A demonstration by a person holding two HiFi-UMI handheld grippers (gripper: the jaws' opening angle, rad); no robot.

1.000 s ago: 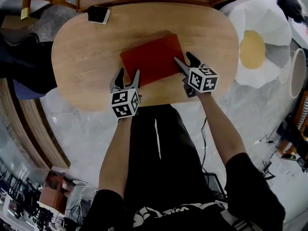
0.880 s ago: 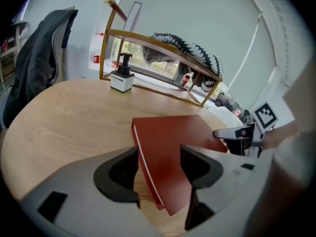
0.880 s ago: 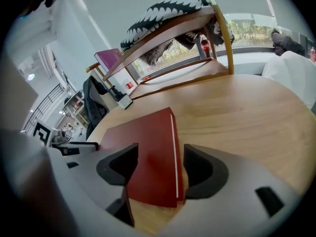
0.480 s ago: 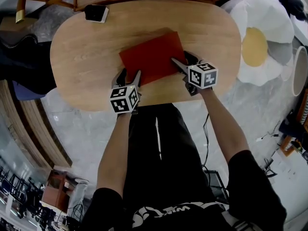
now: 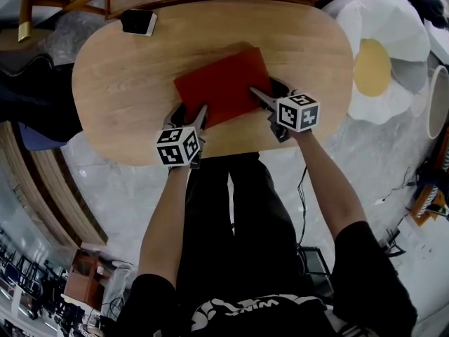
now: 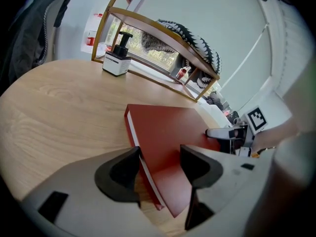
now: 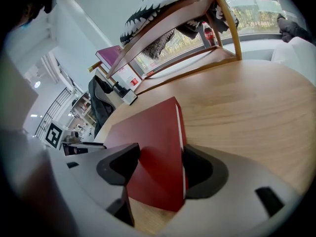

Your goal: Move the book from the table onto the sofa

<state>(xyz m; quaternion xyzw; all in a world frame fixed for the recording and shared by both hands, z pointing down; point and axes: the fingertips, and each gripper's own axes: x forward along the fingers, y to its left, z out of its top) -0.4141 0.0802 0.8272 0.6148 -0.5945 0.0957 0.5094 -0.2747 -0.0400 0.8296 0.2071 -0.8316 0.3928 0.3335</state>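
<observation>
A red book (image 5: 221, 84) lies flat in the middle of the oval wooden table (image 5: 119, 83). My left gripper (image 5: 188, 112) is at the book's near left corner. In the left gripper view that corner of the book (image 6: 168, 132) sits between the spread jaws of the left gripper (image 6: 160, 162), which is open. My right gripper (image 5: 266, 91) is at the book's near right corner. There the book (image 7: 150, 137) reaches in between the jaws of the right gripper (image 7: 160, 162), also open. Neither gripper squeezes the cover.
A small black-and-white pump box (image 5: 138, 22) stands at the table's far left edge, seen also as the pump box (image 6: 117, 58). A wooden rack (image 6: 163, 33) runs behind the table. An egg-shaped cushion (image 5: 379, 62) lies right of the table, dark clothing (image 5: 28, 83) to its left.
Both grippers have edged forward onto the book's near corners, the left one further. The book has stayed where it was.
</observation>
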